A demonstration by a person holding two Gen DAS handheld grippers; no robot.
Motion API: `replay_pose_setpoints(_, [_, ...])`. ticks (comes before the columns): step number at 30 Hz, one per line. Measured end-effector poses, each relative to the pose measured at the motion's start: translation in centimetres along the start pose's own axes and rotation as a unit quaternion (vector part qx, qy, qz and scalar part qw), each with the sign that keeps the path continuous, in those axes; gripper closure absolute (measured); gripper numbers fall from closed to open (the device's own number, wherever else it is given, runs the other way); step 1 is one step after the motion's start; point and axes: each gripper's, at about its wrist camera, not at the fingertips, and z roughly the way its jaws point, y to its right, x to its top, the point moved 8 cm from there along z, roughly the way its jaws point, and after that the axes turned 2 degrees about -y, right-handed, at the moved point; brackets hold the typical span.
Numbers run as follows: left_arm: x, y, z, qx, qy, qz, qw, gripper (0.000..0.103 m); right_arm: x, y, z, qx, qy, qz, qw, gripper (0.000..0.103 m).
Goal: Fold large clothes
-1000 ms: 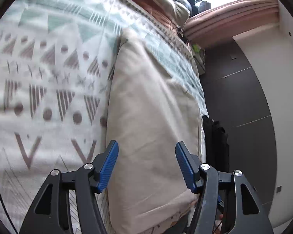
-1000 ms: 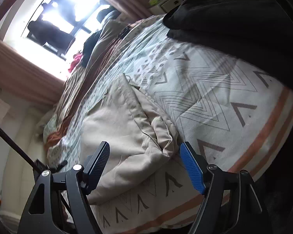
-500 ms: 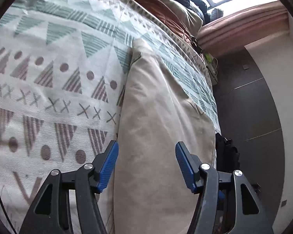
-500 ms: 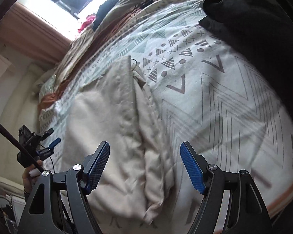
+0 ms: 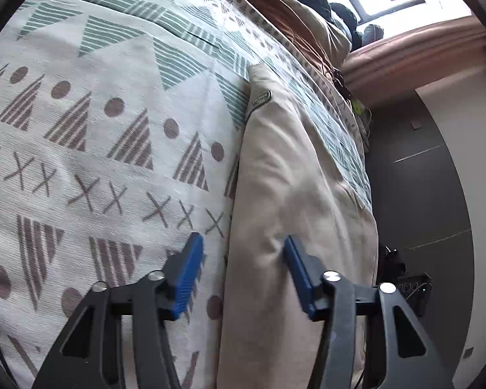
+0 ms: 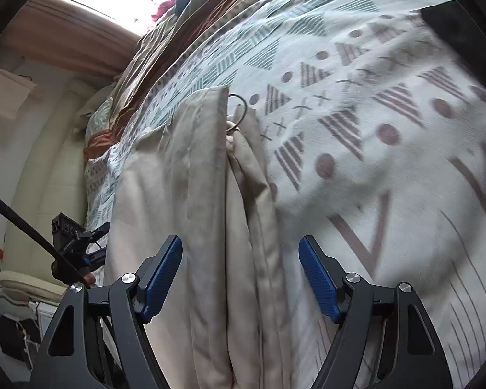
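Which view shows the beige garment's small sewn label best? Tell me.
Left wrist view: the label sits unobstructed near the far end of the beige garment. The right wrist view shows the garment's folds, not the label.

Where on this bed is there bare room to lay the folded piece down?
The free patch is the patterned bedspread beside the beige garment, running out to the dark clothing at its far corner. It is crowded toward the window, where rumpled brown bedding is heaped. The garment's other side hugs the bed edge.
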Motion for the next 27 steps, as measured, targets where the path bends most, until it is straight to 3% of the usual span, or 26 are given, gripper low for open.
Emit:
replay_pose_setpoints(3, [0.0, 0.1, -0.2, 0.004, 0.003, 0.009, 0.9999, 0.057, 2.1, -0.5, 2.2, 0.013, -0.01, -0.004, 1.0, 0.04])
replay_pose_setpoints(8, [0.0, -0.3, -0.5, -0.008, 0.0, 0.0, 1.0, 0.057, 5.0, -0.9, 5.5, 0.022, -0.035, -0.011, 0.999, 0.041])
replay_pose_setpoints(12, [0.0, 0.9, 0.1, -0.045, -0.011, -0.002, 0.9989, 0.057, 6.9, -0.8, 7.3, 0.044, -0.046, 0.001, 0.998, 0.043])
replay_pose_setpoints(17, [0.6, 1.1, 1.0, -0.025, -0.007, -0.004, 0.9997, 0.057, 8.4, 0.1, 8.7, 0.07, -0.058, 0.027, 0.995, 0.049])
replay_pose_setpoints(20, [0.4, 1.2, 1.6, -0.01, -0.008, 0.006, 0.9999, 0.058, 8.5, 0.1, 9.6, 0.066, -0.052, 0.032, 0.996, 0.06])
replay_pose_setpoints(22, [0.2, 1.4, 1.7, -0.004, -0.009, 0.01, 0.9999, 0.064, 8.2, 0.0, 9.6, 0.056, -0.047, 0.032, 0.997, 0.074])
replay_pose_setpoints(25, [0.2, 1.6, 1.5, -0.004, -0.007, 0.015, 0.9999, 0.072, 7.6, -1.2, 7.9, 0.041, -0.032, 0.007, 0.999, 0.087])
replay_pose_setpoints(27, [0.2, 2.1, 1.3, -0.002, -0.004, 0.026, 0.9997, 0.08, 7.1, -2.8, 6.6, 0.036, -0.02, -0.014, 0.999, 0.089])
